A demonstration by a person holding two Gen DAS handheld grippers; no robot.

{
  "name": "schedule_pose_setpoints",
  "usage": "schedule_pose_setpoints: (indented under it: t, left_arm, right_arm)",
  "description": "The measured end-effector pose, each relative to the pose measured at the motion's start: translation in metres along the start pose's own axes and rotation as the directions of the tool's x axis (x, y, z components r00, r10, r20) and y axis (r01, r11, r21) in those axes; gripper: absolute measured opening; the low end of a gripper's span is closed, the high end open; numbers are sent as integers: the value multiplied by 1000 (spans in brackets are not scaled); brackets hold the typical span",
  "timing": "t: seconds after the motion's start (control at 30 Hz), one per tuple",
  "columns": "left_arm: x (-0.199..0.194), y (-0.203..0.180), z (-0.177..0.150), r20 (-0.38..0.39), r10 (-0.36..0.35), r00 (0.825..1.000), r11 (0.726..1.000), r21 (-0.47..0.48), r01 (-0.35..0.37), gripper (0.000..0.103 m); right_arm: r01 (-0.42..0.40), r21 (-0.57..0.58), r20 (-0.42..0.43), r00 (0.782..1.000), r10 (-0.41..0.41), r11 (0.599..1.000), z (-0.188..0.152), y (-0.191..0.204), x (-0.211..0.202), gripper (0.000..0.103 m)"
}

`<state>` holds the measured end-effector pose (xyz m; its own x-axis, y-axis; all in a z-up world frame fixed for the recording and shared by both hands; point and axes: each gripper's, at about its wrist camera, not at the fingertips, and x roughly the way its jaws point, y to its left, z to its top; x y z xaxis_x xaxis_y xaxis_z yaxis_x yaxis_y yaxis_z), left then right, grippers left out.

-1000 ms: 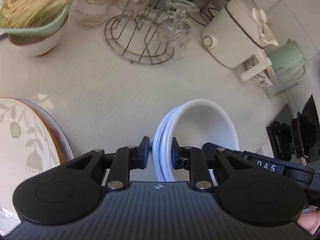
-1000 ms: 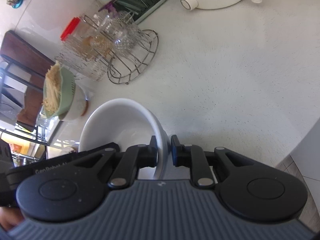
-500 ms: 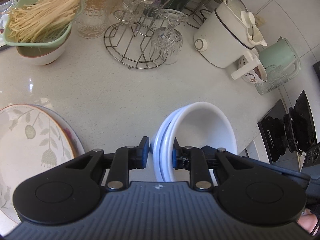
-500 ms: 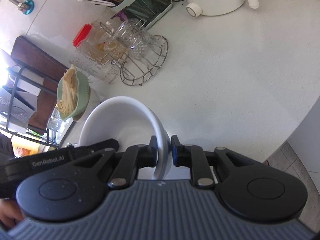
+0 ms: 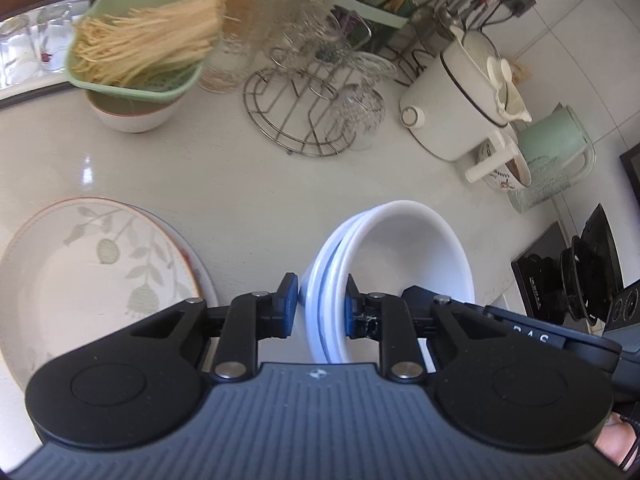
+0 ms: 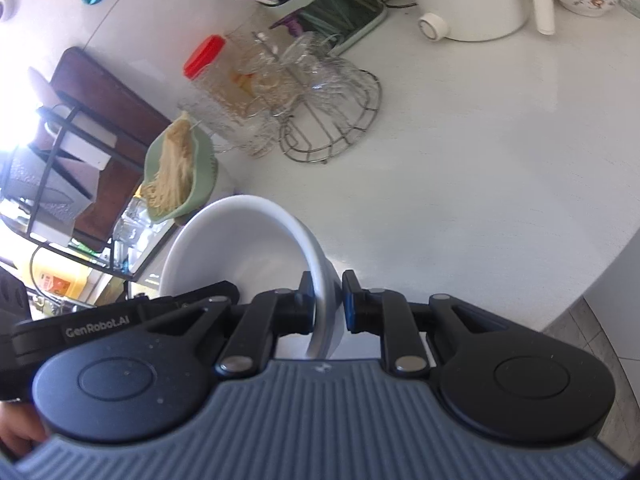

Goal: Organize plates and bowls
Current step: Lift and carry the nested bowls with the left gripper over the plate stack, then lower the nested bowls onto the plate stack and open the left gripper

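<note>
jaws of both grippers clamp white bowls rim, opposite sides.

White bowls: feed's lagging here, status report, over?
Left gripper and right gripper each pinch opposite rims of the stacked white bowls, lifted. Floral plates sit left. Countertop ahead open.

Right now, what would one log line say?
left tongs: gripping rim of stacked white bowls | right tongs: gripping opposite rim

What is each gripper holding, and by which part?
Both hold the stacked white bowls: left gripper clamps the rims on one side, right gripper the rim on the opposite side.
</note>
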<state>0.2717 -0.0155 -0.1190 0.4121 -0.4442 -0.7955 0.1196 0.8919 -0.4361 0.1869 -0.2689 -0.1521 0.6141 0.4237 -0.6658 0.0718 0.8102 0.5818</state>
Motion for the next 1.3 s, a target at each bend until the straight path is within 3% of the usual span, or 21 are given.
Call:
schedule_pose_setpoints:
  t: [0.27,0.47,0.8,1.07,1.3]
  left_arm:
    - [-27,24,7,65,32,997,998,-52,-29,25]
    - [-43,52,-1,99,62,993,988,-144,-48,25]
    - [-78,108,-35,146,158,977,947,-303,-108,25]
    - [-84,152,-58,134,202,970,904,-407,-132,25]
    - [-64,170,-63,111,186,976,892,-435,-120,25]
  right_arm:
    - [-48,-62,-27,999,47,997,4,29,12,18]
    - [-83,-122,-66,995,75,989,1,52,26,18]
    - [-164,-218,-195,973,122,962,-17,100,62,18]
    - [-186,-285,-298,950,97,940,-39,129,97,18]
    - [-138,-309,-315,948,35,941,-43,133,116,18]
